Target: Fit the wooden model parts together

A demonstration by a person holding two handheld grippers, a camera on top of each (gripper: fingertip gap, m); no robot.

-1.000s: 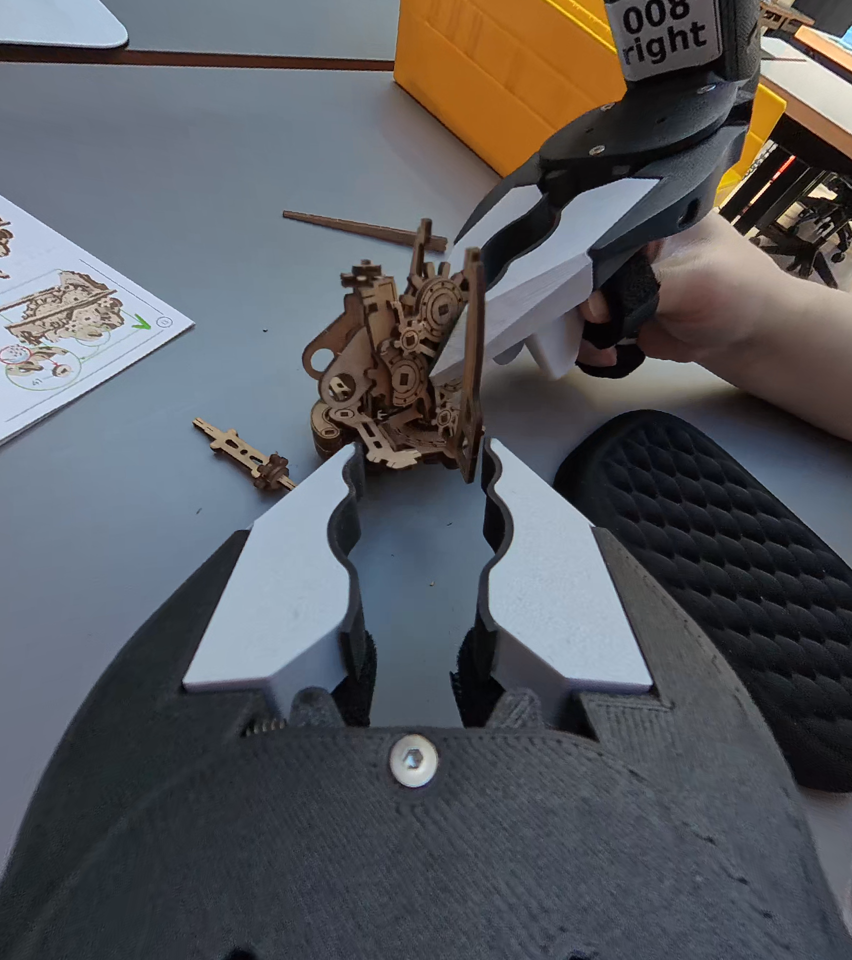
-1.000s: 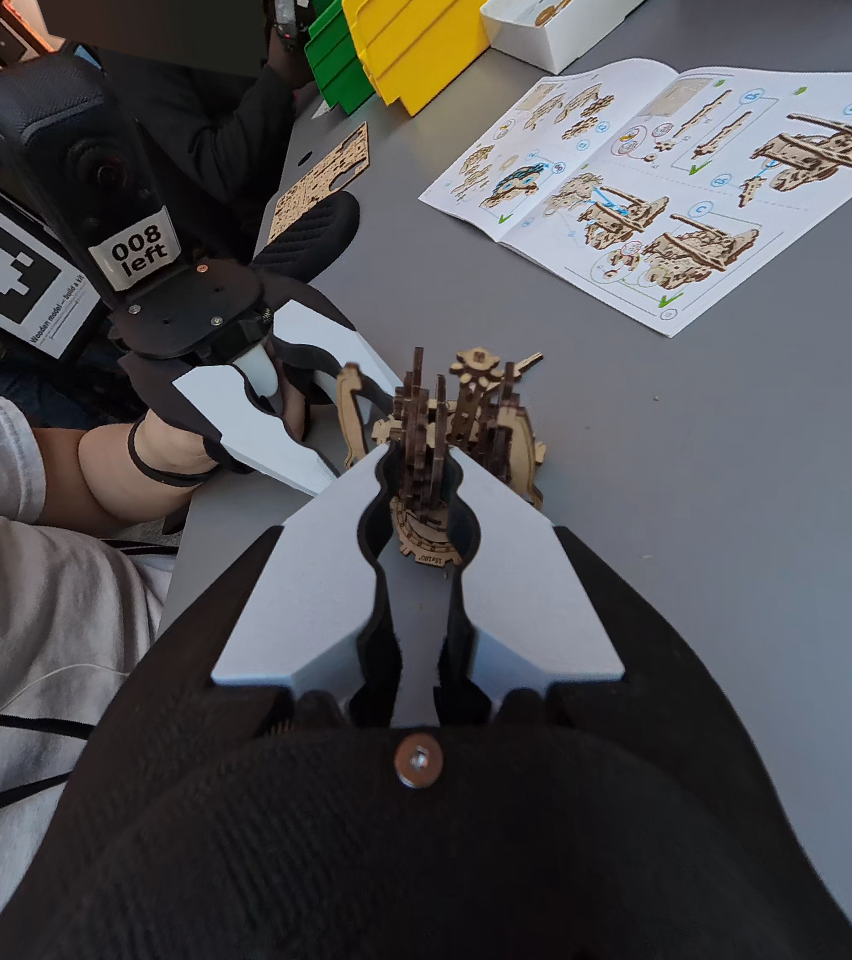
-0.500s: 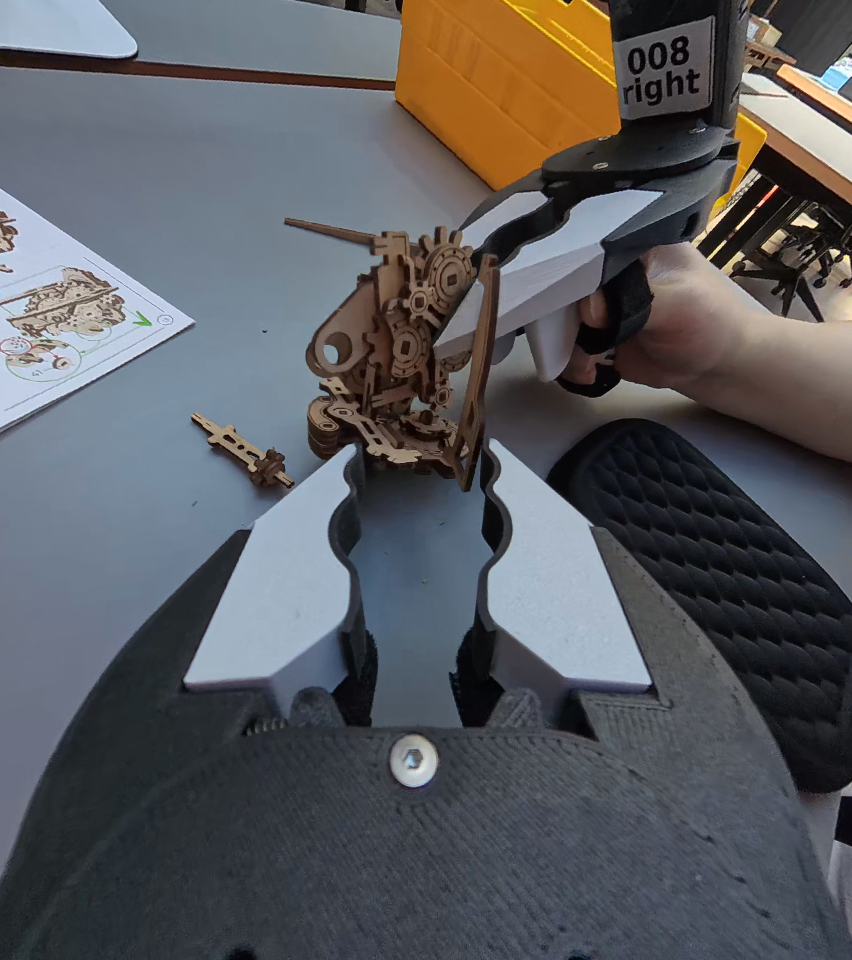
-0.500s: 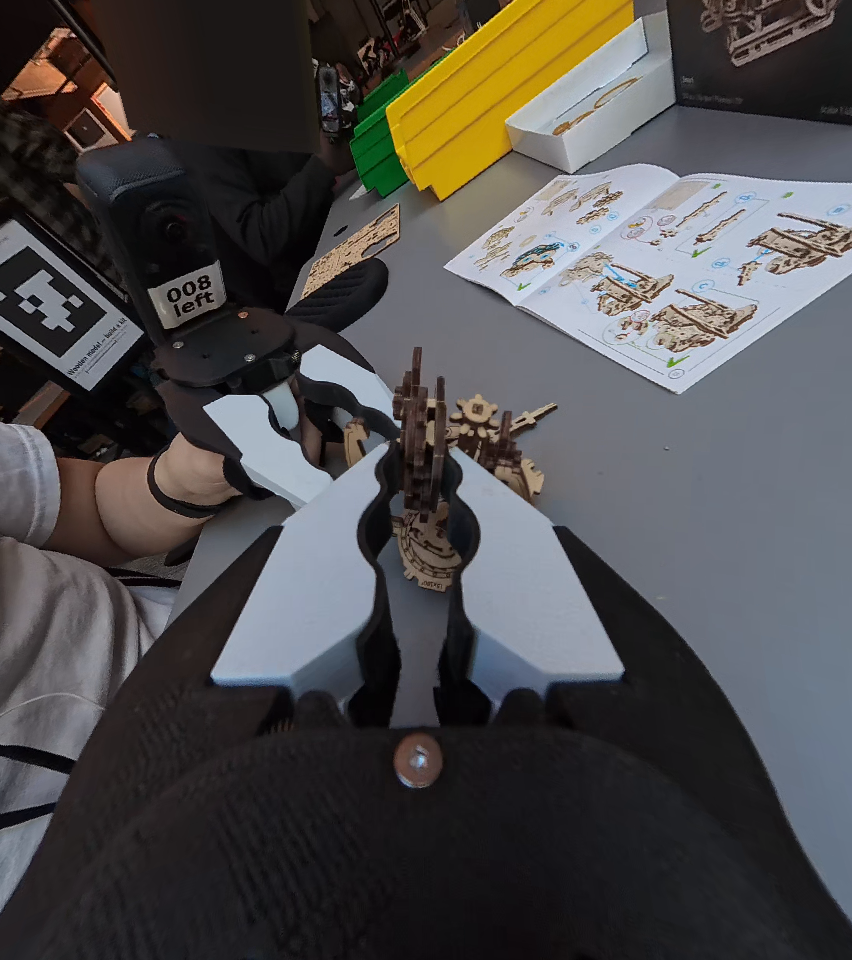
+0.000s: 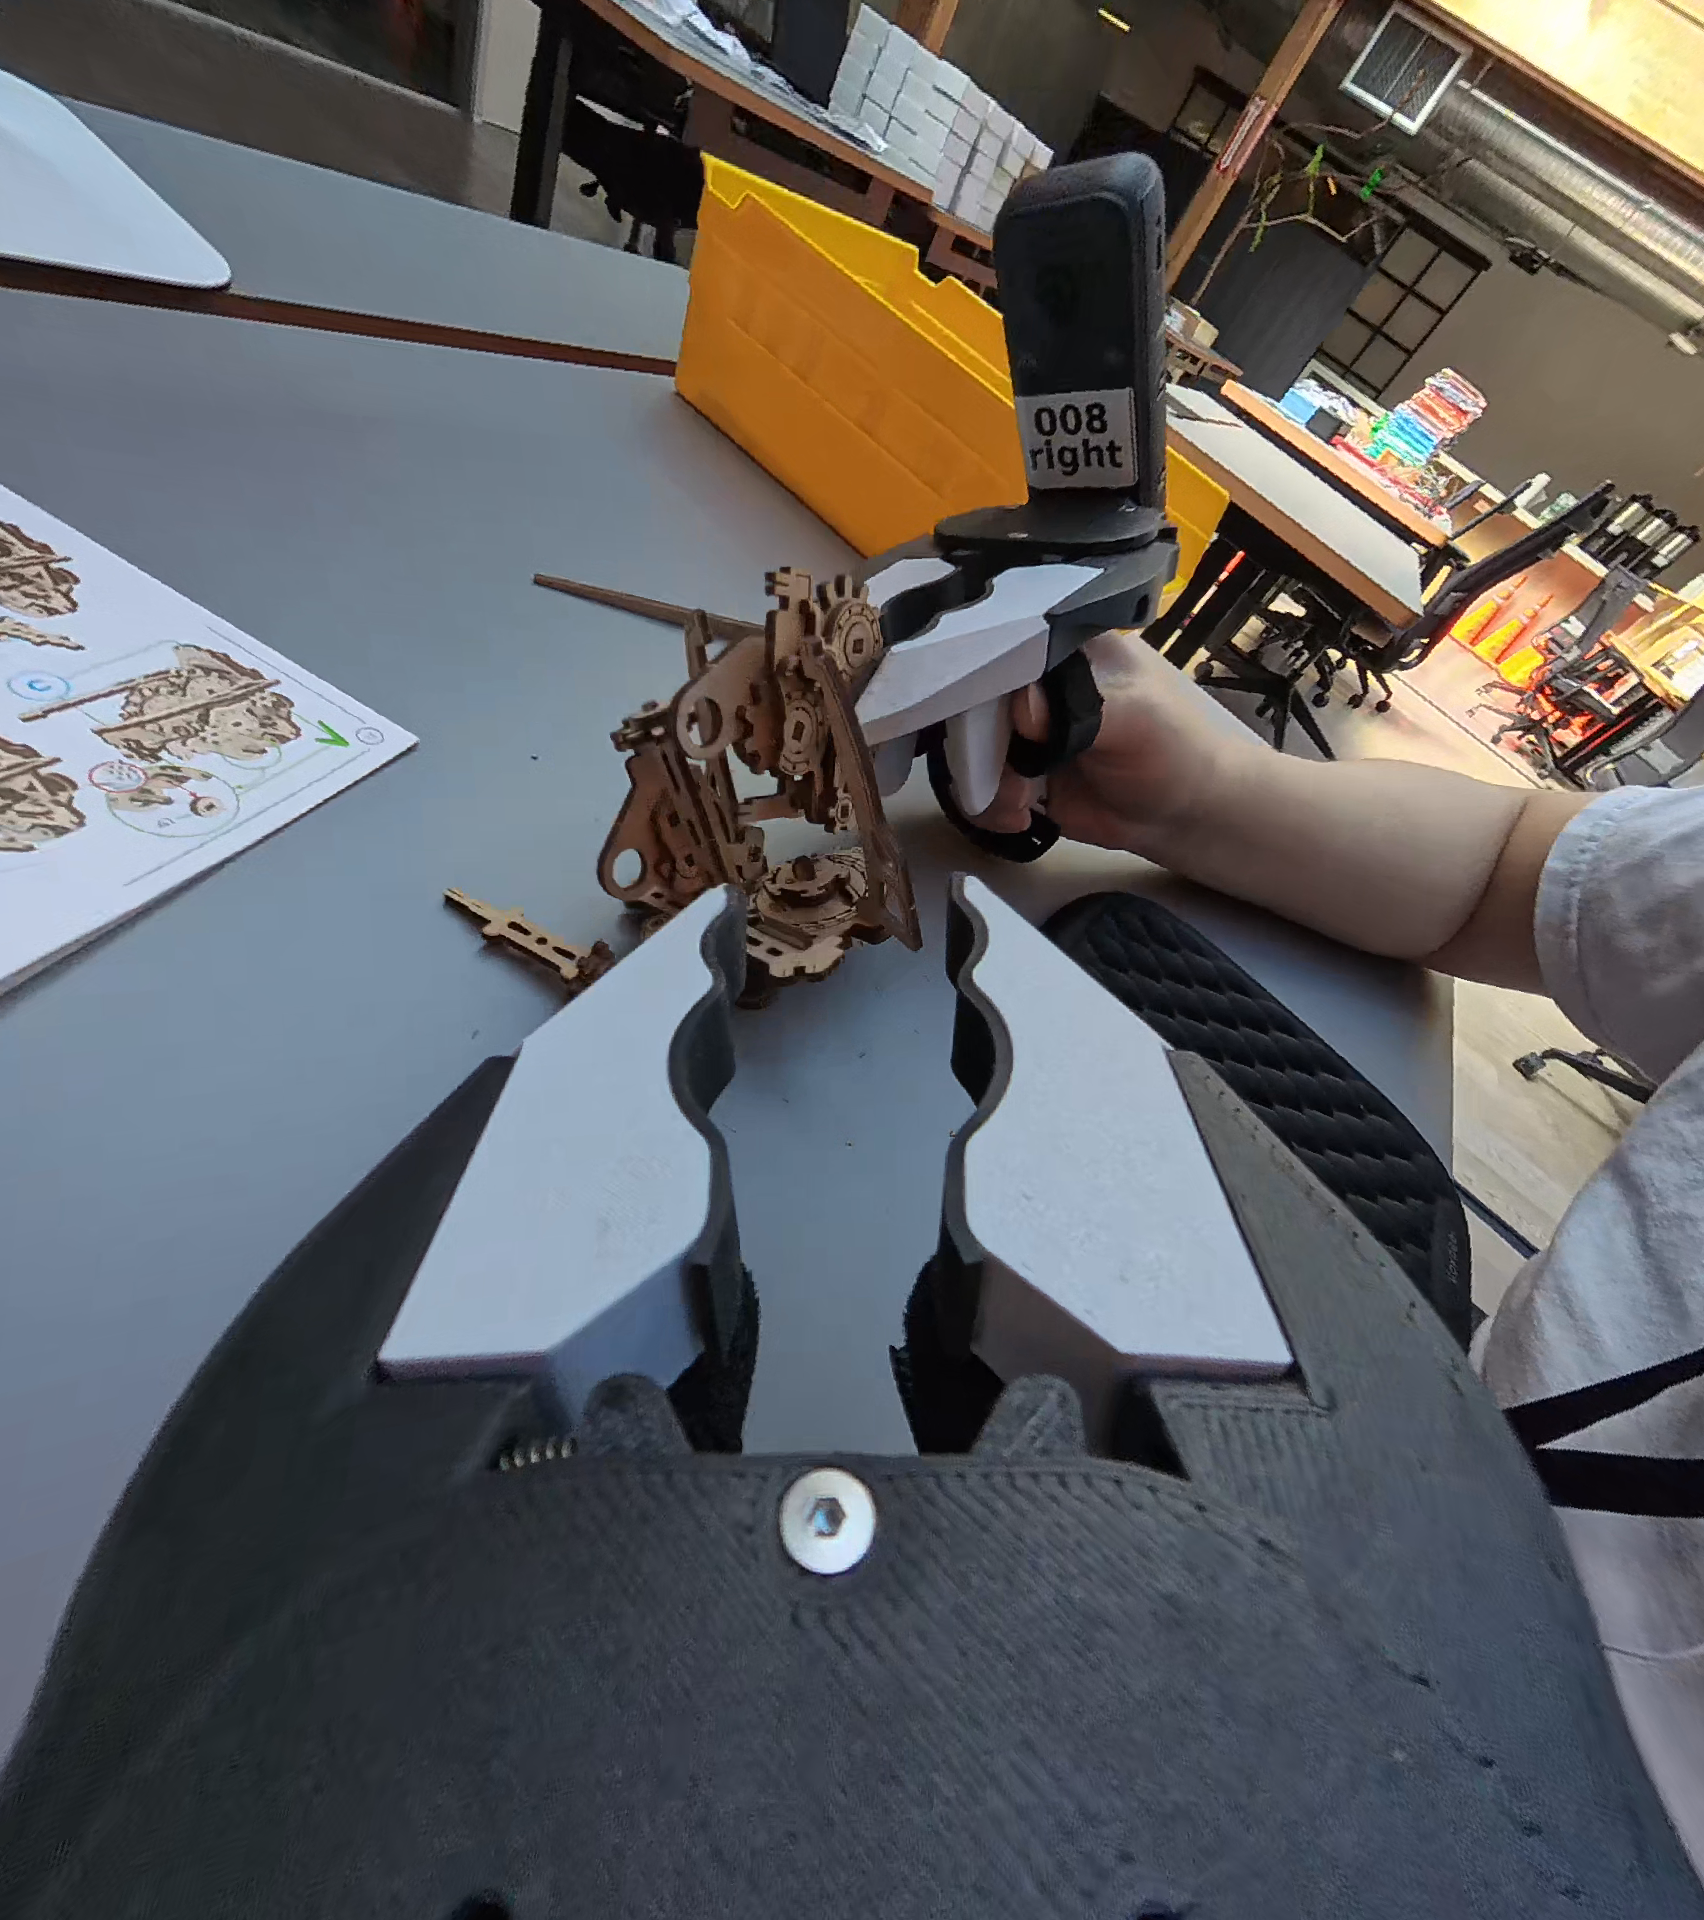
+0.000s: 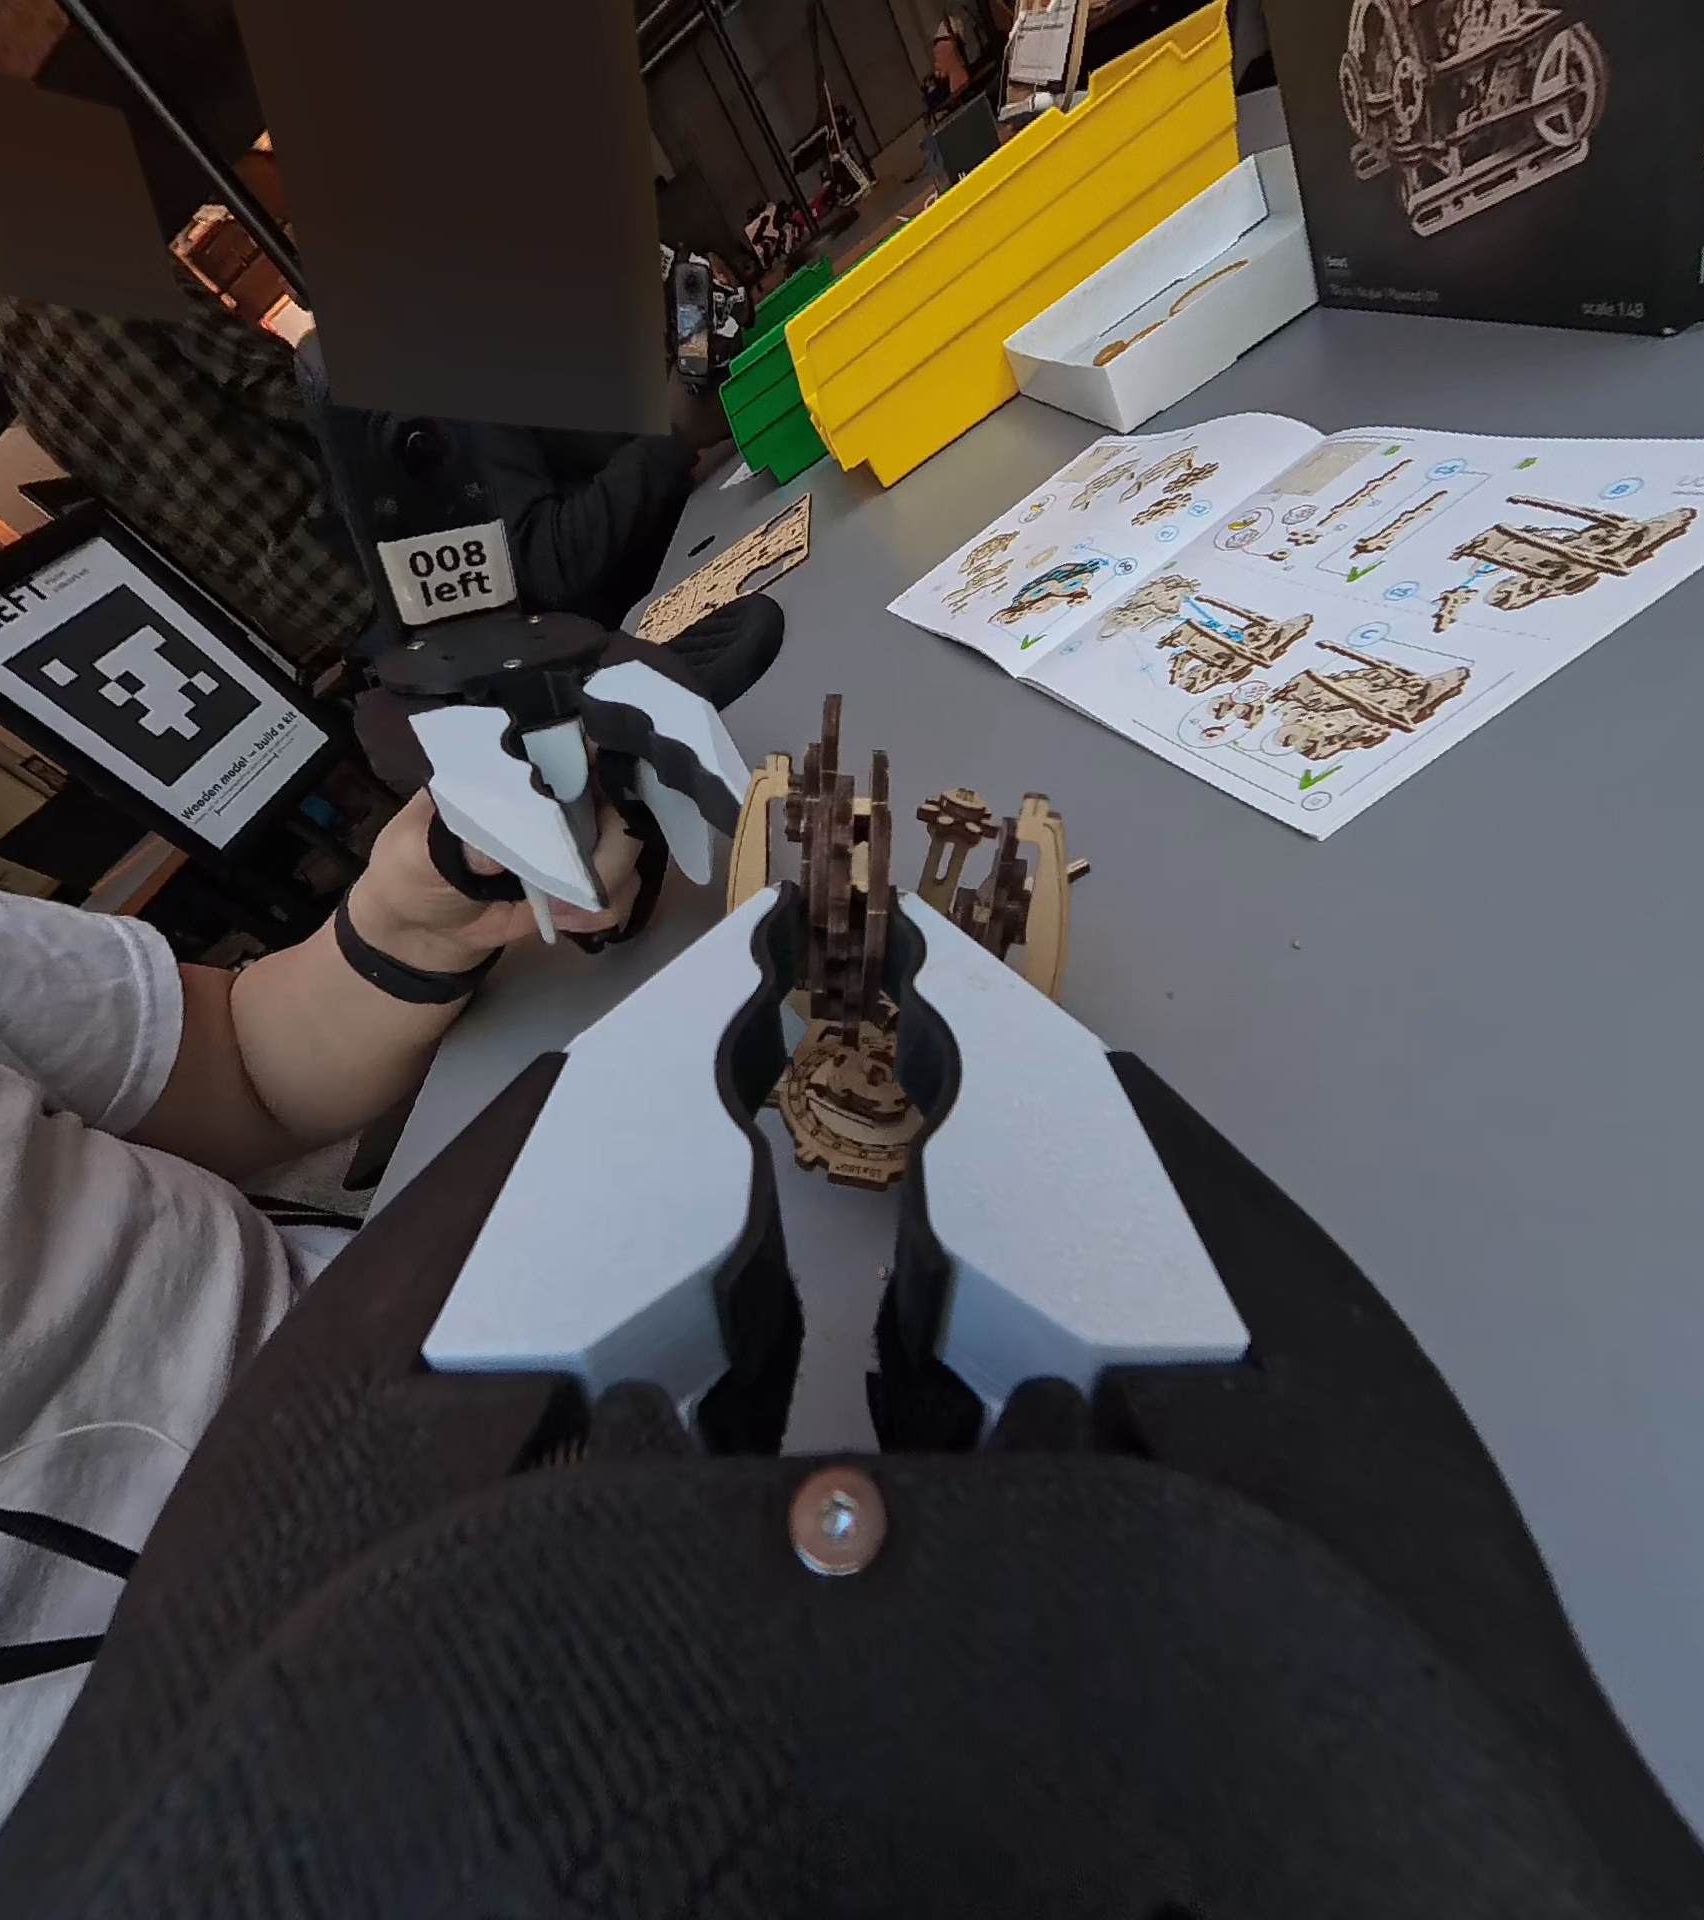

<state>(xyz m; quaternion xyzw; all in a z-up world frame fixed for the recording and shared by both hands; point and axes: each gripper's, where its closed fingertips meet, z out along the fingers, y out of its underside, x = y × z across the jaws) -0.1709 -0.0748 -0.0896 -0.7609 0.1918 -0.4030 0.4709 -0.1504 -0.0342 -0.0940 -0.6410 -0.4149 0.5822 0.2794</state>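
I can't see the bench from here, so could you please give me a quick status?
Right gripper shut on tan wooden gear model, tilted. Left gripper open, empty, beside it. Small loose wooden cross-piece nearby.

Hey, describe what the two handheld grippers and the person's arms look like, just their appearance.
Both grippers match: the left gripper and right gripper have pale grey wedge-shaped jaws lined with wavy black pads, on ribbed black bodies with a silver screw. Each carries an upright black camera bearing a white label. The person wears a white short-sleeved shirt and a black wristband.
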